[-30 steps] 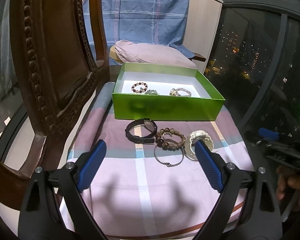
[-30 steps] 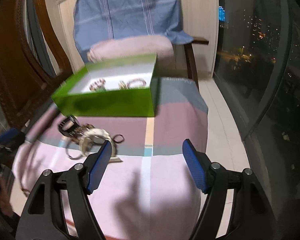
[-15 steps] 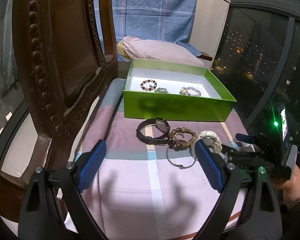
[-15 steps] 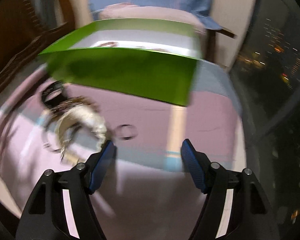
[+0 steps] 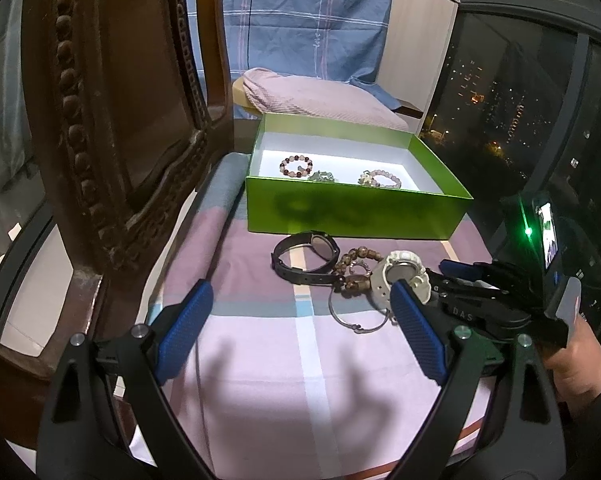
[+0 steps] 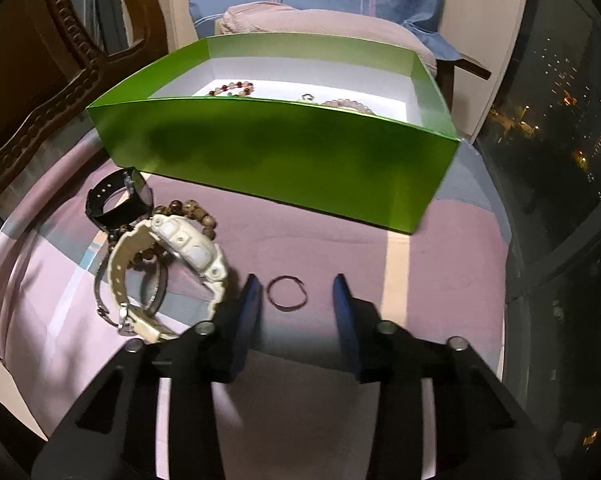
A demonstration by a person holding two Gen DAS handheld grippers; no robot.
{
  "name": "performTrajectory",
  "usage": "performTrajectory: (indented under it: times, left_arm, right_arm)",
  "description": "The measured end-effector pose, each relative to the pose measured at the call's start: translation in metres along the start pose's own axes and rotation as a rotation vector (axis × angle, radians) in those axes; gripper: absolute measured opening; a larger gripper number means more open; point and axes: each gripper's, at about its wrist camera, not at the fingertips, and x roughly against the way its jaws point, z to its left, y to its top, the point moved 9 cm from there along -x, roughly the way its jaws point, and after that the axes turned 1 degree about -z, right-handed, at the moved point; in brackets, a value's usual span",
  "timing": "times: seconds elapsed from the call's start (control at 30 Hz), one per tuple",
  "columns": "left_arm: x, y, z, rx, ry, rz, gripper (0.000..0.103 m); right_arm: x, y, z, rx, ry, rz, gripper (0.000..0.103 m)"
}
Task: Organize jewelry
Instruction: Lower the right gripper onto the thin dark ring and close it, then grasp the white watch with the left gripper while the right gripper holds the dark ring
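The striped cloth [image 5: 260, 360] lay under both tongs. Ahead of them stood the green box [image 6: 284, 152], open at the top, with beaded bracelets [image 5: 296, 166] on its white floor.

The left tongs [image 5: 300, 320] were spread wide and held nothing. Beyond their tips, short of the box, lay a heap: a black watch [image 5: 304, 256] to the left, a brown bead bracelet [image 5: 356, 268] in the middle, a white watch [image 5: 400, 276] just beyond the right finger, and a thin wire bangle [image 5: 356, 316] nearest.

The right tongs [image 6: 296, 292] were narrowed, low over the cloth. A small ring [image 6: 286, 293] lay flat between their blue fingers [image 6: 250, 300], apart from both. The white watch sat just to the left of the left finger.
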Motion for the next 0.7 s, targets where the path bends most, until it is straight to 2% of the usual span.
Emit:
performTrajectory:
  times: [0.03, 0.07, 0.27, 0.47, 0.57, 0.7]
  left_arm:
    - [0.000, 0.000, 0.001, 0.000, 0.001, 0.001, 0.089]
    - [0.000, 0.000, 0.001, -0.001, 0.002, 0.002, 0.089]
    - [-0.007, -0.004, -0.002, -0.016, 0.005, 0.019, 0.089]
    - [-0.020, -0.008, -0.014, -0.043, -0.001, 0.034, 0.089]
    - [-0.029, -0.009, -0.021, -0.051, -0.012, 0.045, 0.083]
    - [-0.040, -0.010, -0.043, -0.066, -0.061, 0.061, 0.061]
  right_arm:
    - [0.000, 0.000, 0.003, 0.005, 0.003, 0.005, 0.024]
    - [0.000, 0.000, 0.004, 0.008, 0.005, 0.008, 0.021]
    - [0.001, -0.001, -0.002, -0.047, 0.027, 0.017, 0.021]
    - [0.027, 0.003, -0.012, -0.080, 0.045, -0.047, 0.021]
    - [0.043, 0.002, -0.017, -0.087, 0.046, -0.074, 0.021]
    - [0.057, -0.002, -0.024, -0.093, 0.048, -0.096, 0.021]
